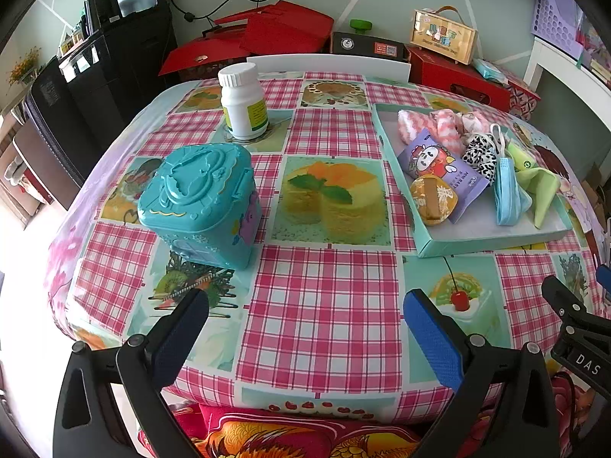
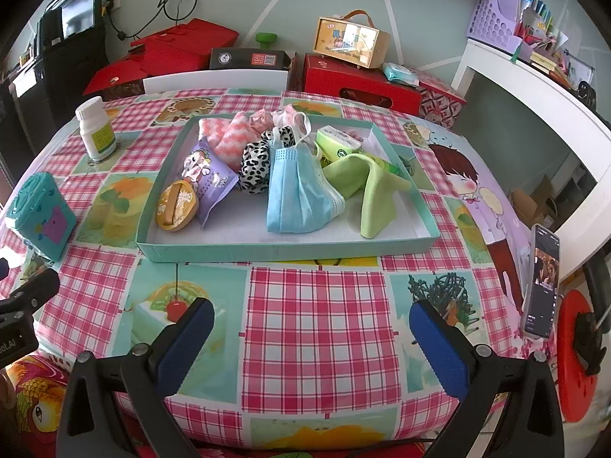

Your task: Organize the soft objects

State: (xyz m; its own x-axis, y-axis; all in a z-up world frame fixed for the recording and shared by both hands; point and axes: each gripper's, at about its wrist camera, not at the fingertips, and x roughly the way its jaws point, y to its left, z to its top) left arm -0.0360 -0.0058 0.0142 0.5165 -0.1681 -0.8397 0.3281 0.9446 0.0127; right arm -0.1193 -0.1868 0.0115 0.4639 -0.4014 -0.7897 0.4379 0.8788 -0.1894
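A shallow teal tray (image 2: 290, 252) (image 1: 481, 246) on the checked tablecloth holds the soft things: pink-white socks (image 2: 229, 135) (image 1: 431, 126), a leopard-print scrunchie (image 2: 256, 168) (image 1: 479, 152), a blue face mask (image 2: 298, 194) (image 1: 508, 191), a green cloth (image 2: 370, 191) (image 1: 542, 191), a purple snack pouch (image 2: 208, 179) (image 1: 439, 168), a round gold packet (image 2: 177, 206) (image 1: 433, 198) and a green tissue pack (image 2: 338, 143). My left gripper (image 1: 305, 320) is open over the table's near edge, left of the tray. Also open and holding nothing, my right gripper (image 2: 311, 324) hovers in front of the tray.
A teal plastic box (image 1: 202, 202) (image 2: 38, 217) and a white pill bottle (image 1: 244, 101) (image 2: 95, 128) stand left of the tray. A phone (image 2: 540, 282) is propped at the table's right edge. Red boxes (image 2: 362, 84) and a white chair back (image 1: 328, 66) line the far side.
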